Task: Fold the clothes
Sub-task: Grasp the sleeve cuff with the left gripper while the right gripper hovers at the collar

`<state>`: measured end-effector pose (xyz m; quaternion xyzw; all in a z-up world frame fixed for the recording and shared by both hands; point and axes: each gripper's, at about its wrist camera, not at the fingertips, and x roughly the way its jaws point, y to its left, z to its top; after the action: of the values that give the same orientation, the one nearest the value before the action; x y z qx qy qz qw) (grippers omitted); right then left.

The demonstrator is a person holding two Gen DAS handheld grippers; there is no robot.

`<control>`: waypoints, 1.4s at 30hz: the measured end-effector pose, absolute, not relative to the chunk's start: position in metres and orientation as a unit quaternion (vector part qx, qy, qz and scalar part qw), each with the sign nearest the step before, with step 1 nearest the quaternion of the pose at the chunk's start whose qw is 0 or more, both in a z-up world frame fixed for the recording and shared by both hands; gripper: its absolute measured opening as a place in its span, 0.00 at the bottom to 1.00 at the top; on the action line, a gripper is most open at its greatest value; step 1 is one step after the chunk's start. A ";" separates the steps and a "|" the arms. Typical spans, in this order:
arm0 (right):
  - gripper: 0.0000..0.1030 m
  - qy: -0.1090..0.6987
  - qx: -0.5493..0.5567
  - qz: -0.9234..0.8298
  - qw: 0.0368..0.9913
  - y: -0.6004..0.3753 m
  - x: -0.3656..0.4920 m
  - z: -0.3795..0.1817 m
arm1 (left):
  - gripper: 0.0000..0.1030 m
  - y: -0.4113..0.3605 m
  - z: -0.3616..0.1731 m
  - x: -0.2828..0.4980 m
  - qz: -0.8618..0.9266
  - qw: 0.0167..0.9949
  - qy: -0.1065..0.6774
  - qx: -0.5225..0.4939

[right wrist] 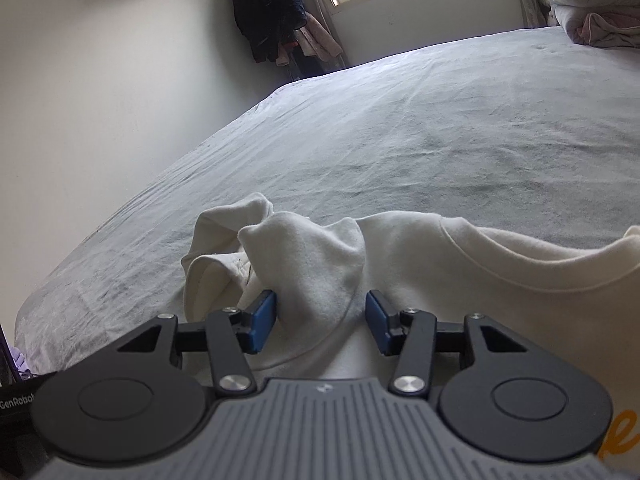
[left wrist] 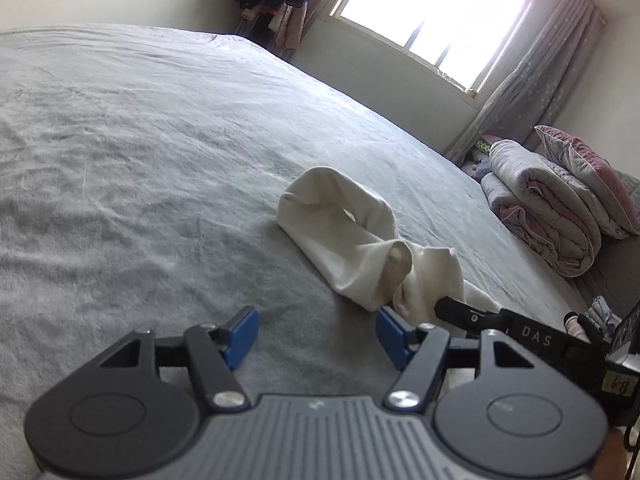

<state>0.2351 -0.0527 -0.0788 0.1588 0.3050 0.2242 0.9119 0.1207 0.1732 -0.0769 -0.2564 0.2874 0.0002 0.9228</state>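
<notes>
A cream sweatshirt (right wrist: 500, 280) lies on the grey bed (right wrist: 400, 120), its neckline to the right and a bunched fold of the shoulder standing up in front. My right gripper (right wrist: 320, 316) straddles that fold: the left blue pad touches the cloth, the right pad stands a little off it. In the left wrist view the sleeve (left wrist: 344, 232) lies crumpled, its cuff end far out on the sheet. My left gripper (left wrist: 316, 328) is open over bare sheet just left of the sleeve, its right pad close to the cloth. A finger of my right gripper (left wrist: 460, 312) shows at the sleeve's near end.
Rolled quilts (left wrist: 536, 208) and a pillow (left wrist: 592, 176) are stacked at the bed's far right. A window (left wrist: 432, 20) with a curtain is behind. Dark clothes (right wrist: 268, 12) hang in the corner. The bed's left edge drops off beside a pale wall (right wrist: 100, 100).
</notes>
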 end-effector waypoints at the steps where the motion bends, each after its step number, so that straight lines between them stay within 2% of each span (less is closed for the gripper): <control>1: 0.50 0.305 0.161 0.225 0.911 -0.053 0.235 -0.079 | 0.63 0.177 -0.076 0.126 0.004 0.917 0.290 -0.273; 6: 0.50 0.306 0.171 0.228 0.908 -0.055 0.235 -0.080 | 0.63 0.184 -0.077 0.155 0.021 0.893 0.301 -0.333; 10: 0.52 0.306 0.174 0.230 0.907 -0.056 0.235 -0.080 | 0.61 0.176 -0.076 0.180 0.030 0.889 0.309 -0.338; 12: 0.52 0.306 0.174 0.231 0.907 -0.056 0.235 -0.080 | 0.40 0.169 -0.078 0.191 0.031 0.885 0.321 -0.335; 13: 0.52 0.306 0.175 0.231 0.907 -0.056 0.236 -0.080 | 0.36 0.166 -0.079 0.197 0.032 0.884 0.326 -0.333; 14: 0.52 0.306 0.176 0.232 0.907 -0.056 0.236 -0.080 | 0.27 0.162 -0.079 0.200 0.038 0.888 0.329 -0.321; 15: 0.52 0.306 0.177 0.232 0.906 -0.057 0.235 -0.080 | 0.11 0.159 -0.078 0.204 0.044 0.894 0.334 -0.295; 16: 0.52 0.306 0.178 0.232 0.906 -0.057 0.235 -0.080 | 0.04 0.155 -0.077 0.206 0.049 0.900 0.339 -0.269; 19: 0.52 0.306 0.180 0.233 0.906 -0.058 0.235 -0.080 | 0.03 0.147 -0.065 0.205 0.058 0.924 0.331 -0.184; 24: 0.52 0.306 0.180 0.232 0.906 -0.057 0.234 -0.079 | 0.03 0.151 -0.042 0.194 0.142 0.950 0.277 0.018; 29: 0.52 0.305 0.181 0.232 0.906 -0.057 0.234 -0.080 | 0.03 0.174 -0.035 0.195 0.213 0.939 0.237 0.129; 34: 0.52 0.305 0.184 0.233 0.905 -0.058 0.234 -0.080 | 0.03 0.188 -0.032 0.186 0.253 0.931 0.217 0.147; 42: 0.52 0.306 0.185 0.232 0.905 -0.058 0.234 -0.079 | 0.05 0.172 -0.053 0.146 0.200 0.927 0.282 0.149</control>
<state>0.2337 -0.0583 -0.0789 0.1849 0.3057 0.2323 0.9047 0.1460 0.1720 -0.0532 0.1494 0.2817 0.1998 0.9265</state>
